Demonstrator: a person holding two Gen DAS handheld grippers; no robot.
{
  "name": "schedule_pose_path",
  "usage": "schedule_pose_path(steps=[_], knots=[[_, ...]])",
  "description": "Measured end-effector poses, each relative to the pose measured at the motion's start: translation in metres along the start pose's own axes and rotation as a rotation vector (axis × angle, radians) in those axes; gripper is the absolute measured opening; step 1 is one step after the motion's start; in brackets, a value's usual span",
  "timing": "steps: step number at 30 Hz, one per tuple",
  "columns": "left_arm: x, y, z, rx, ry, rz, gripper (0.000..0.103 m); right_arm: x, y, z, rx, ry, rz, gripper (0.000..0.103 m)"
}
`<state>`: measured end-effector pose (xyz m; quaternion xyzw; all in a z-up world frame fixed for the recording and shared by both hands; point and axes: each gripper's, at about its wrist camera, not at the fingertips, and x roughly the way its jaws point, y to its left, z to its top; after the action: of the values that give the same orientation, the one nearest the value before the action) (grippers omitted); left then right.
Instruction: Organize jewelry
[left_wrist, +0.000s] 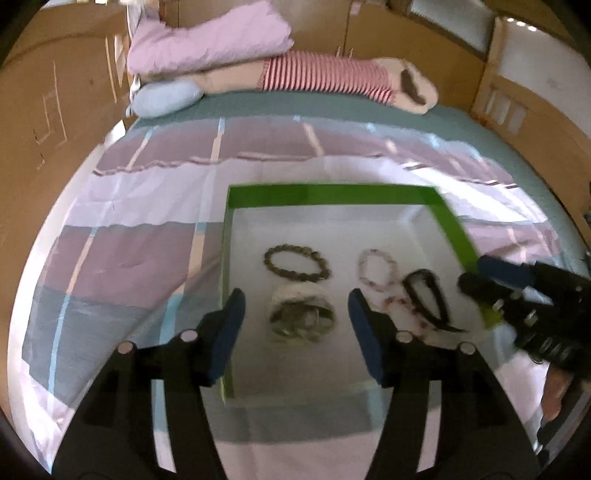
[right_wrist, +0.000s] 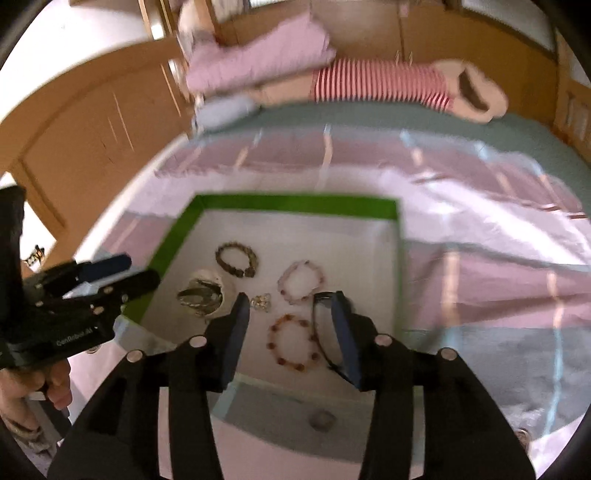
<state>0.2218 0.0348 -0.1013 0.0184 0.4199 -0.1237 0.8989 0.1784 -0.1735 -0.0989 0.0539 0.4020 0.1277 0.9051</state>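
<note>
Both grippers stand with jaws apart and nothing clamped. Left gripper (left_wrist: 297, 314), black with blue pads, hovers over the near left part of the green-walled, white-floored shallow box (left_wrist: 332, 195); its pads flank, without touching, a pale round dish of dark metallic trinkets (left_wrist: 302, 314) lying on the box floor. Right gripper (right_wrist: 290, 325), same build, hovers over the near right part of the box (right_wrist: 295, 204); an orange-and-brown beaded bracelet (right_wrist: 293, 342) lies on the floor between its pads, untouched, and a black elongated loop (right_wrist: 320, 325) sits against the right pad, contact uncertain.

Toward the far edge of the floor lie a dark brown beaded bracelet (left_wrist: 296, 264) on the left and a pale pink beaded bracelet (left_wrist: 377, 267) to its right, apart. A small silvery cluster (right_wrist: 260, 302) lies near the box centre. Box rests on a pink, white and blue striped bedspread (left_wrist: 140, 258). A small ring-like item (right_wrist: 322, 420), blurred, lies on the bedspread just outside the box's near edge
</note>
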Motion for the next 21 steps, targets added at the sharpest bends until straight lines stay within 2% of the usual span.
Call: schedule_pose_path(steps=[3,6,10,14,18,21], knots=[[-0.035,-0.022,-0.020,0.030,-0.031,-0.045,0.058,-0.039,-0.024,-0.018,0.017,-0.017,-0.029,0.045],[-0.051,-0.050,-0.054,0.070,0.004,-0.101,0.061,-0.042,-0.046,-0.041,0.043,0.051,-0.091,0.045],[-0.038,-0.100,-0.106,0.105,0.119,-0.209,0.062,-0.022,-0.067,-0.080,0.089,0.167,-0.104,0.045],[-0.011,-0.142,-0.137,0.106,0.242,-0.300,0.061,-0.034,-0.095,-0.103,0.197,0.157,-0.146,0.045],[0.000,-0.175,-0.150,0.192,0.264,-0.289,0.058,-0.041,-0.104,-0.118,0.188,0.179,-0.163,0.045],[0.010,-0.182,-0.160,0.236,0.297,-0.245,0.045,-0.036,-0.106,-0.124,0.193,0.193,-0.152,0.045]])
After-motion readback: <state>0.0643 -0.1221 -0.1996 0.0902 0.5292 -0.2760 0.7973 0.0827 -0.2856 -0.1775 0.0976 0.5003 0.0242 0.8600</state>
